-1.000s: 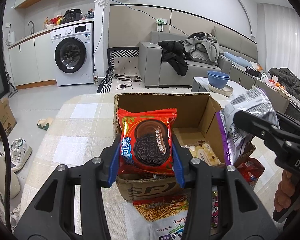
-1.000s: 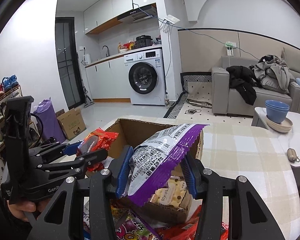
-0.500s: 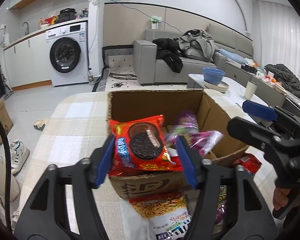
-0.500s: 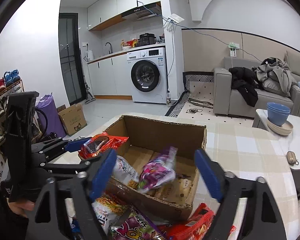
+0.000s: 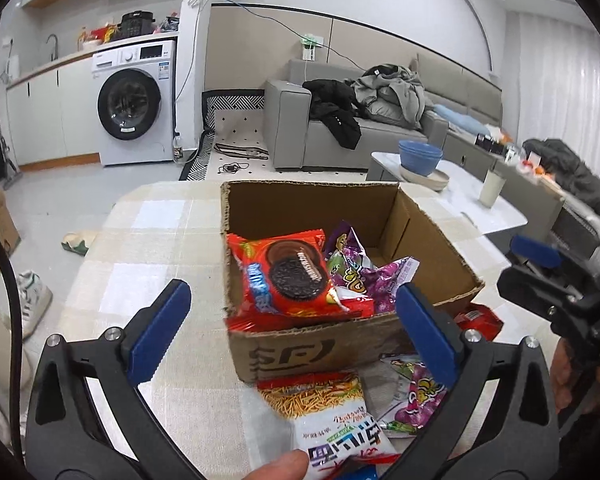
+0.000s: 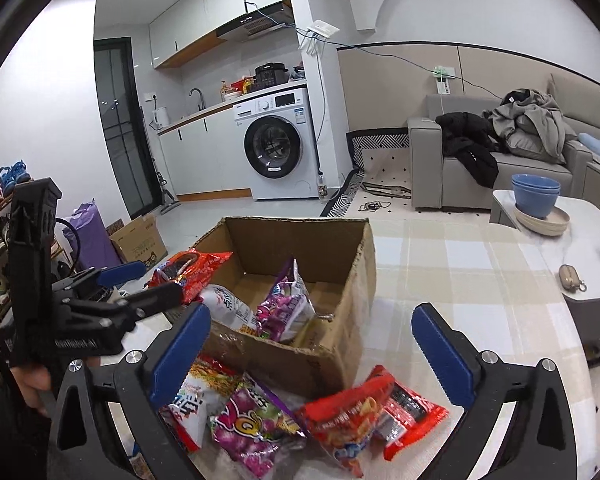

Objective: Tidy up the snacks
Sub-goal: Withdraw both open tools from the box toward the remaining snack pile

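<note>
A brown corrugated cardboard box [image 5: 340,344] sits open on a table [image 5: 152,248] covered with a beige checked cloth. Inside it, a red foil packet printed with a dark chocolate sandwich biscuit [image 5: 288,276] leans against the box's near-left wall, its lower edge hanging over the rim. Just beside it, to the right, lies a crumpled purple candy bag [image 5: 364,272], with a white snack bag [image 6: 228,306] seen beneath them from the right wrist view.

In front of the box, on the table, more snacks lie loose: a white bag pictured with thin golden fried sticks [image 5: 328,420], a purple-and-white candy bag with cartoon lettering [image 6: 252,428], and two red crinkled packets [image 6: 364,412] overlapping near the box's corner.

The left gripper [image 5: 292,332] hovers before the box with its blue-padded jaws spread wide, holding nothing. The right gripper [image 6: 312,352] is likewise released, jaws wide apart above the loose packets.

Farther off stand a white front-loading washing machine [image 5: 134,104] and a grey sofa [image 5: 380,136] piled with clothes.
</note>
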A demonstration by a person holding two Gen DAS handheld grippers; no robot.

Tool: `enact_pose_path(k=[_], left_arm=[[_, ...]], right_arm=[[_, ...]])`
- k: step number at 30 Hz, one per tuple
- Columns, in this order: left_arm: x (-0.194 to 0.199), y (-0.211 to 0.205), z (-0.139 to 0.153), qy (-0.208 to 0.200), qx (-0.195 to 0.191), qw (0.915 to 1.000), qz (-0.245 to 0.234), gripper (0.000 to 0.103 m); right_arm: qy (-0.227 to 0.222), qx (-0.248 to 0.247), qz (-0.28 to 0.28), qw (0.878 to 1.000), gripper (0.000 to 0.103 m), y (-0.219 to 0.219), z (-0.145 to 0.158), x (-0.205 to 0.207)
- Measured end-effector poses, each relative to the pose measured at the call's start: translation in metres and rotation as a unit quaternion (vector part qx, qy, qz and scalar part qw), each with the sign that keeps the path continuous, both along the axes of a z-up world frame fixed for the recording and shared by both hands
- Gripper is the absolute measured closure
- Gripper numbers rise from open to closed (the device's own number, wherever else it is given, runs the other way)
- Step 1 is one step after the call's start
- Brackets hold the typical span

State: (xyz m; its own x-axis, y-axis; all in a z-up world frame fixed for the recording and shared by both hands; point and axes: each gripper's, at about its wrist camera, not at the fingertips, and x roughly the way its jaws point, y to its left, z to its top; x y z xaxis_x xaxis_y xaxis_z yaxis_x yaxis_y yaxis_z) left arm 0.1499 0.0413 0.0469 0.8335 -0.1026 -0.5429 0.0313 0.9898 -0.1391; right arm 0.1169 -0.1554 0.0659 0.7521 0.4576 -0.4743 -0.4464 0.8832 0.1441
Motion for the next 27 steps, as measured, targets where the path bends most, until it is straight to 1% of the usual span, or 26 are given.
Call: enact_pose_path(k=[3,5,8,12,16,20,23,27], left_arm=[[-0.009,0.007,0.004,0.0,-0.016,0.9999,0.002,0.001],[-0.017,0.012,0.006,0.001,-0.026,0.9996,0.002,0.001],[-0.028,0.014,0.007,0.002,-0.03,0.9995,0.008,0.001],[-0.043,0.006,0.005,0.003,-0.009,0.9999,0.013,0.001],[-0.051,-0.004,0.003,0.006,-0.003,1.0,0.005,0.001],[-0.062,-0.01,-0.003,0.007,0.002,1.0,0.0,0.001],[-0.065,-0.014,-0.004,0.015,0.007,0.9999,-0.002,0.001],[-0.071,-0.021,-0.008,0.022,0.019,0.9996,-0.006,0.001]], right_arm=[[0.0,0.013,-0.002,1.0,0.001,-0.012,-0.002,-0.006],[0.01,0.026,0.0,1.0,0.001,-0.02,-0.004,-0.008],[0.02,0.042,0.0,0.999,0.001,-0.03,-0.008,-0.011],[0.028,0.049,0.001,0.998,0.0,-0.036,-0.012,-0.014],[0.032,0.04,0.0,0.999,0.0,-0.038,-0.013,-0.016],[0.025,0.037,0.018,0.999,0.0,-0.034,-0.012,-0.021],[0.035,0.027,0.039,0.998,0.0,-0.027,-0.013,-0.023],[0.045,0.021,0.045,0.998,0.0,-0.023,-0.017,-0.023]])
